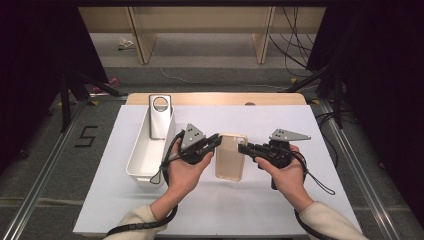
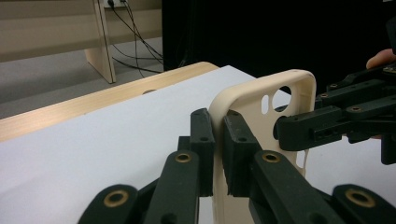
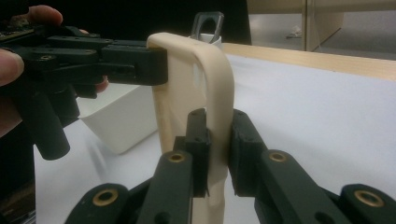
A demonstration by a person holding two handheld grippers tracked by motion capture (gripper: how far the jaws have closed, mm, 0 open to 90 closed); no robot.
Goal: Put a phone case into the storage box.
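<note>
The cream phone case [image 1: 231, 156] is held clear of the white table top [image 1: 260, 210], between the two grippers, near the middle of the table in the high view; its long axis runs away from the person, and its camera cut-outs lie at the far end. The left gripper [image 1: 218, 140] has its jaws pressed onto the case's left rim, one jaw inside the shell and one outside, as the left gripper view shows at the left gripper [image 2: 218, 135] on the phone case [image 2: 261, 100]; the grip sits toward the far end of that rim. The right gripper [image 1: 243, 148] pinches the opposite rim in the same manner; in the right gripper view its jaws clamp the curved edge of the phone case [image 3: 205, 79] at the right gripper [image 3: 218, 135], with the left gripper [image 3: 156, 60] seen farther off on the other edge. A white bin [image 1: 145, 160] stands just left of the left hand [image 1: 185, 170]; a grey phone case [image 1: 161, 116] leans upright at its far end. The right hand [image 1: 287, 175] rests low over the table top, right of the case.
</note>
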